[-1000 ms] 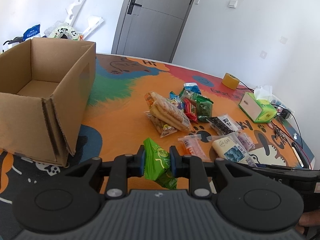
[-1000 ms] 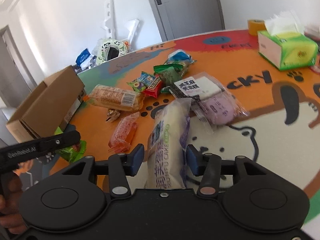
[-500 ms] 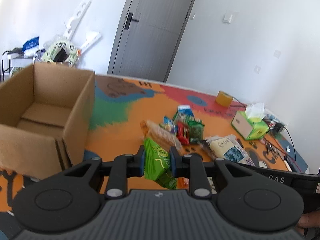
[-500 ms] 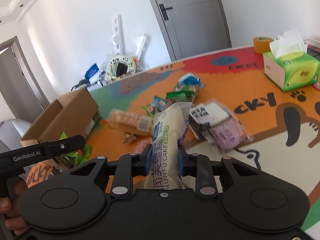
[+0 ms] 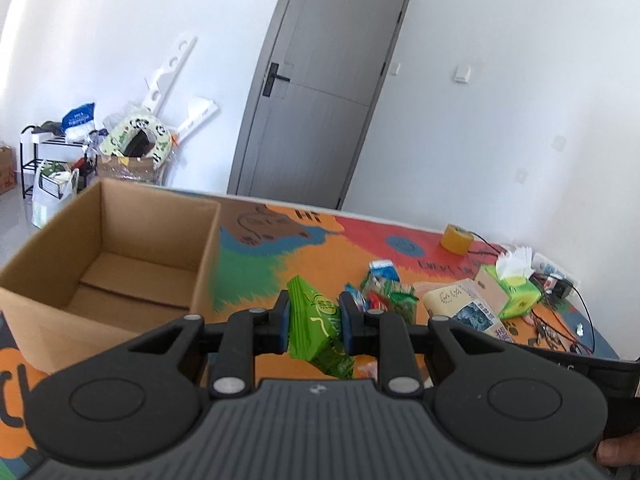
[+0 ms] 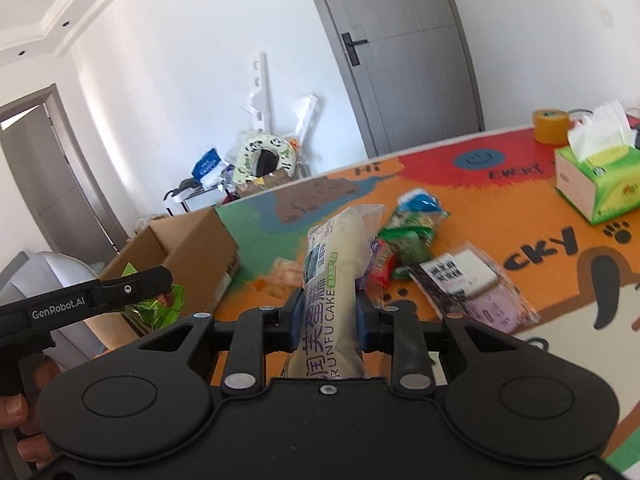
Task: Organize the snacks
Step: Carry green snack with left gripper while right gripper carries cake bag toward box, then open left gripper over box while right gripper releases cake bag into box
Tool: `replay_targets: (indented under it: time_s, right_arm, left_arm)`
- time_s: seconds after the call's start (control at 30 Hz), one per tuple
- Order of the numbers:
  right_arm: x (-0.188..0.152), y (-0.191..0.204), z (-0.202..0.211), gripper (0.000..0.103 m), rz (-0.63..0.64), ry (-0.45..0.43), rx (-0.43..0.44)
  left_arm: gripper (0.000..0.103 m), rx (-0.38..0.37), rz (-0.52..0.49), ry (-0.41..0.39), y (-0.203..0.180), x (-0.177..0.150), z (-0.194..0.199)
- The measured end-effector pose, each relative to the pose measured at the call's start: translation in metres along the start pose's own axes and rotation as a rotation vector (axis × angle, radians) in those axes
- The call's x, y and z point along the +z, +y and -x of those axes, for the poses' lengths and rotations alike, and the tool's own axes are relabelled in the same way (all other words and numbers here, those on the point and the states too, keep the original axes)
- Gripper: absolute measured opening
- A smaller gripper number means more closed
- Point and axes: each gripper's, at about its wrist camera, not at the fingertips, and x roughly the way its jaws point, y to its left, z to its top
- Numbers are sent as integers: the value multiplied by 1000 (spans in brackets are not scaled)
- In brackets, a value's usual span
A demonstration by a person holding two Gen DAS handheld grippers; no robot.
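Note:
My left gripper (image 5: 314,320) is shut on a green snack packet (image 5: 318,328), held in the air to the right of the open cardboard box (image 5: 120,256), whose inside shows only bare cardboard. My right gripper (image 6: 327,320) is shut on a long cream cake packet (image 6: 332,276) lifted above the table. In the right wrist view the left gripper (image 6: 160,280) with the green snack packet (image 6: 156,306) hangs in front of the cardboard box (image 6: 192,256). Loose snack packets (image 6: 416,236) lie in a pile mid-table; a white and purple packet (image 6: 472,288) lies nearer.
The table (image 5: 280,256) wears a bright cartoon-print cover. A green tissue box (image 6: 596,176) and a roll of tape (image 6: 552,126) stand at the far right, with cables (image 5: 560,332) near them. Behind the table stand a grey door (image 5: 320,92) and a cluttered shelf (image 5: 60,152).
The right gripper closed on the cream cake packet and lifted it off the table. Both grippers rose, so more of the room and the box's inside show.

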Motion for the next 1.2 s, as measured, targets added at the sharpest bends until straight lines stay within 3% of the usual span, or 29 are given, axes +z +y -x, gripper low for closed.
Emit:
replay_targets:
  time_s: [0.53,1.2]
  right_arm:
    - [17,30,-16,26,18,-20,61]
    - [29,84,-68,26,48,23,150]
  left_arm:
    - [23,58,29,-73,31,22,14]
    - [23,146,102,-62,91,34,-1]
